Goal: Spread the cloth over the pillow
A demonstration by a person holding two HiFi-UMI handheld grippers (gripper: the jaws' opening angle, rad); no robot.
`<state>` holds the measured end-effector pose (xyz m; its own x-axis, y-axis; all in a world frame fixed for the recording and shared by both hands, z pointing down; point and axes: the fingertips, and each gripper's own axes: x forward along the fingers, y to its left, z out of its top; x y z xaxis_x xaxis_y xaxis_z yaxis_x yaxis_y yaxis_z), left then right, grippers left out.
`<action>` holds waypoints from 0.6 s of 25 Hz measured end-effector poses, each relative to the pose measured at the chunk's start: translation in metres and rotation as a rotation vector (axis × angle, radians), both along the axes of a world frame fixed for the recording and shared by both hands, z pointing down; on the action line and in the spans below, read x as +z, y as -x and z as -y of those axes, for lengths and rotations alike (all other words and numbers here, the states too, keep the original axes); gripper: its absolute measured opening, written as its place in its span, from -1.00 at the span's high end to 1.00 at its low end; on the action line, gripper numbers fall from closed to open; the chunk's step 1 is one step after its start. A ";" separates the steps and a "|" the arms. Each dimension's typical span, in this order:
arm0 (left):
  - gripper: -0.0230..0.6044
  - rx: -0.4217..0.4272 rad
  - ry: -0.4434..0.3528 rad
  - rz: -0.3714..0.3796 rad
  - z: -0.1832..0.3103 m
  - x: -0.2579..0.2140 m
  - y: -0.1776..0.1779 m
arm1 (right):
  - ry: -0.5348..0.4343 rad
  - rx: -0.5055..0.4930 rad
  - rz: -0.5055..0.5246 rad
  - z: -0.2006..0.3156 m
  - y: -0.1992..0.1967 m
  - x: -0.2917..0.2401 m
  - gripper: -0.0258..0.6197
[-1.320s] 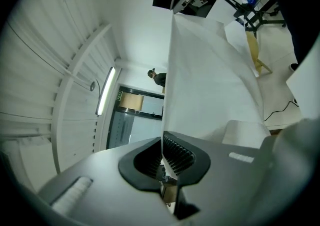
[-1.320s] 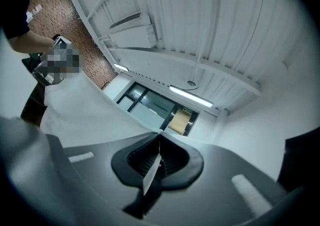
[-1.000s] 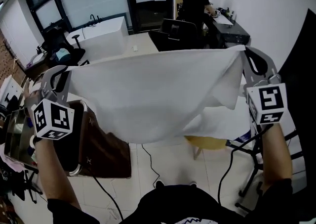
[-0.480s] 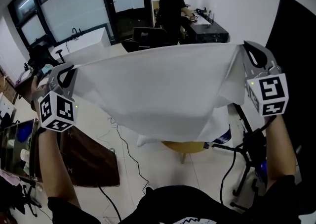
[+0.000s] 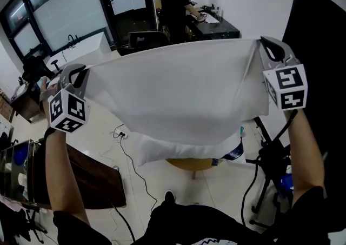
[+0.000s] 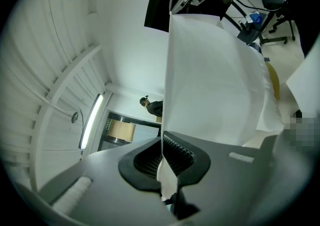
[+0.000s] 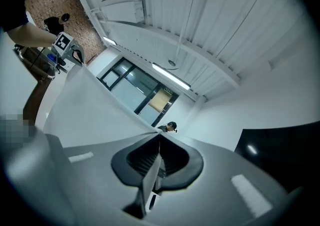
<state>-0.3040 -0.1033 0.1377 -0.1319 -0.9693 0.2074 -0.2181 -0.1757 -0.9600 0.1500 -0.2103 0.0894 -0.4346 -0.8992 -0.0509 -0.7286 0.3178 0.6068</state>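
Cloth stretched between both grippers, pillow below it

I've got the left gripper (image 5: pixel 80 72) at mid-left of the head view and the right gripper (image 5: pixel 266 48) at upper right. Each has its jaws clamped tight on a top corner of the white cloth (image 5: pixel 173 90), and both gripper views show fabric pinched between the ribbed pads. The cloth hangs as a sheet across mid-frame, sagging at the bottom. The pillow (image 5: pixel 167 151) shows just under its lower edge, centre frame, on a round yellow stool (image 5: pixel 190 163)
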 end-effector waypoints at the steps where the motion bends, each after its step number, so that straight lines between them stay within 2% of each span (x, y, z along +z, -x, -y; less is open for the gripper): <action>1: 0.92 0.009 0.003 -0.001 0.009 0.001 0.000 | -0.001 0.010 0.000 0.008 -0.001 0.001 0.89; 10: 0.92 0.132 -0.053 -0.029 0.095 -0.015 0.007 | 0.008 0.124 0.053 0.073 0.000 0.000 0.89; 15: 0.92 0.178 -0.051 -0.040 0.138 -0.010 0.017 | 0.020 0.161 0.060 0.102 0.006 0.003 0.89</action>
